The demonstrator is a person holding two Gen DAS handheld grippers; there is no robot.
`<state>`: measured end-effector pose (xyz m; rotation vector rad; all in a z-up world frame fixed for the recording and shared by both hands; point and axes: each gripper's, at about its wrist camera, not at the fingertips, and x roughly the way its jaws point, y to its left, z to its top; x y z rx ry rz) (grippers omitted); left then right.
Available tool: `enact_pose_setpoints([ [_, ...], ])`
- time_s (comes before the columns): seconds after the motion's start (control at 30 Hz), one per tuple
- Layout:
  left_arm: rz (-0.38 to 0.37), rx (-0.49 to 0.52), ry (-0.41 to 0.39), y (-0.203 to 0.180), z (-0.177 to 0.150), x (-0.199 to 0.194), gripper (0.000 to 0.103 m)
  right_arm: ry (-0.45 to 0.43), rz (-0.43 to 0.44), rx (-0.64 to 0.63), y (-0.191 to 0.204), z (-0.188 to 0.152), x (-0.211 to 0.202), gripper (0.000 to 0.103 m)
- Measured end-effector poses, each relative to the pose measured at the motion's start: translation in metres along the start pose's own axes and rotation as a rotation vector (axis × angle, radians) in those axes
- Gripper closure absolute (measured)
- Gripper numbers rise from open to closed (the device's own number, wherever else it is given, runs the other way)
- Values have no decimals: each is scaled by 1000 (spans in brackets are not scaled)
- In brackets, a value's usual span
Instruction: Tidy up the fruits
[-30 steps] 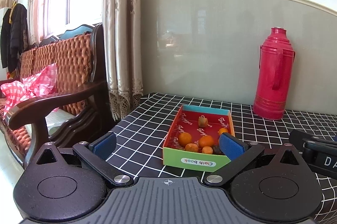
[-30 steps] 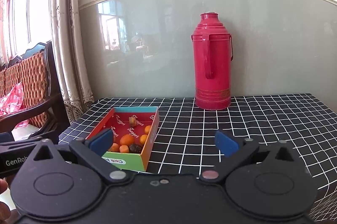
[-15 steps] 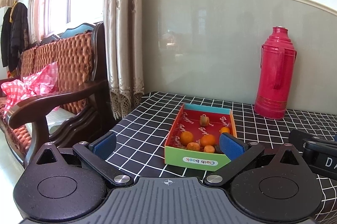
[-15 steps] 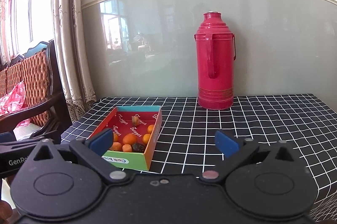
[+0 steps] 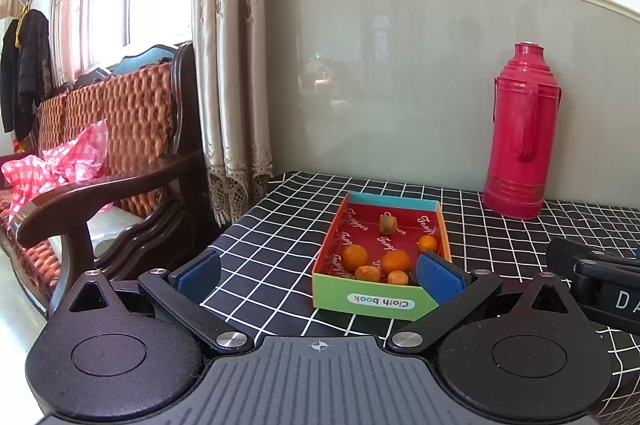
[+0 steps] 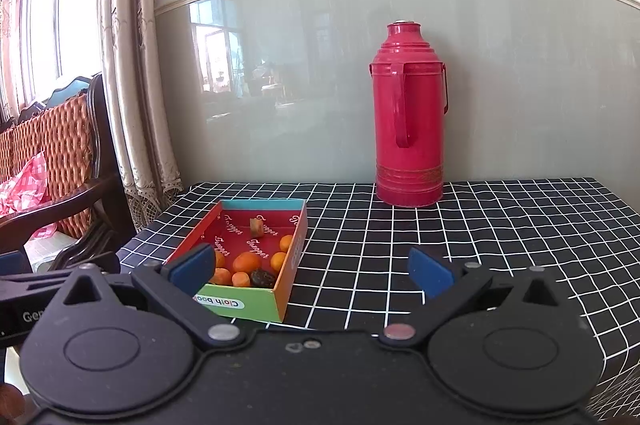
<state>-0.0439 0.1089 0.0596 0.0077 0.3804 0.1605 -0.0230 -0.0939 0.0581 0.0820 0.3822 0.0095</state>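
A shallow cardboard box with a red inside, labelled "Cloth book", sits near the table's left front; it also shows in the right wrist view. It holds several small orange fruits, a brownish fruit at the far end and a dark fruit at the near right corner. My left gripper is open and empty, just short of the box. My right gripper is open and empty, to the right of the box.
A tall red thermos stands at the back by the wall, also in the right wrist view. The table has a black checked cloth. A wooden sofa and a curtain stand off the table's left edge.
Both views have drifted slightly: the box and thermos have shifted a little right in each frame. Both grippers stay open and empty.
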Motion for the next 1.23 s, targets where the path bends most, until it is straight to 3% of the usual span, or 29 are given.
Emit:
enact_pose_setpoints([
  [1.23, -30, 0, -11, -1, -2, 4, 0, -4, -16, 10, 0, 0, 3, 6],
])
